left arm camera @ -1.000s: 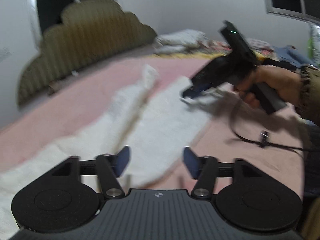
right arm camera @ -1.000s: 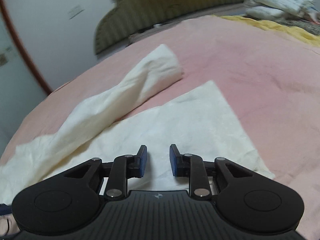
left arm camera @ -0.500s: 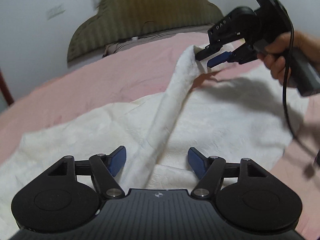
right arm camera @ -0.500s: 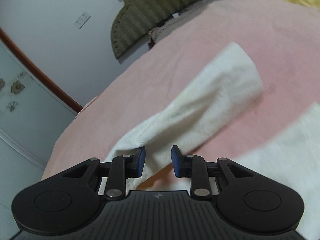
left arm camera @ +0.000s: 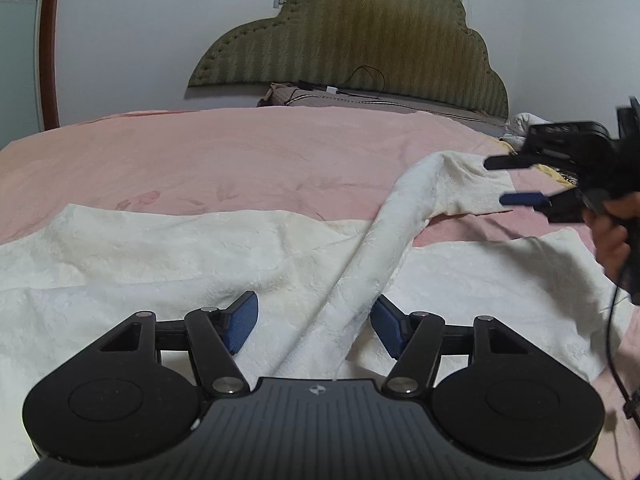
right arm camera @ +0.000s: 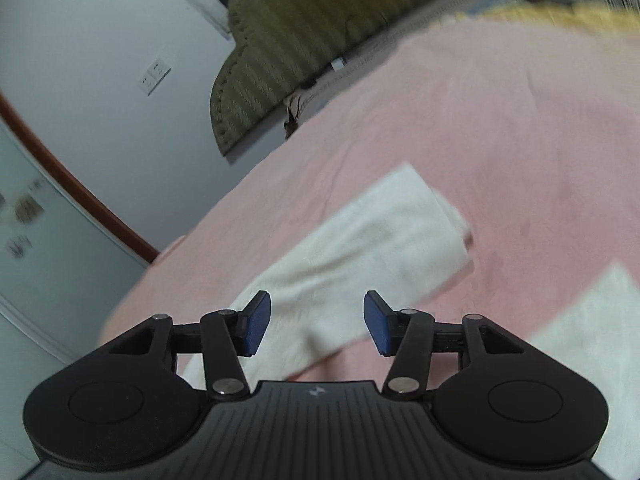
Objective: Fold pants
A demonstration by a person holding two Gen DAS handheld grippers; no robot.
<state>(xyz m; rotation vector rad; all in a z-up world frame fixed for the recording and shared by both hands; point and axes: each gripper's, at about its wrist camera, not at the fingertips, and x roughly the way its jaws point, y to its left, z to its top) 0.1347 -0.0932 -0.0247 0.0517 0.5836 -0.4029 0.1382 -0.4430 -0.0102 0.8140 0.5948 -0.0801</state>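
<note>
The white pants point(left arm camera: 208, 256) lie spread across the pink bedsheet point(left arm camera: 240, 152), waist end toward the left wrist camera and the two legs running away to the right. One leg point(left arm camera: 380, 248) is bunched into a twisted ridge that rises off the bed, its cuff end point(left arm camera: 468, 184) lying near the far right; the other leg point(left arm camera: 500, 272) lies flat beside it. The left gripper point(left arm camera: 314, 322) hovers low over the pants with its jaws wide, the ridged leg passing between the blue pads without being pinched. The right gripper point(left arm camera: 516, 182) is just at the cuff end, jaws also wide apart and holding nothing. Behind the bed stands an olive scalloped headboard point(left arm camera: 360, 32).
</note>
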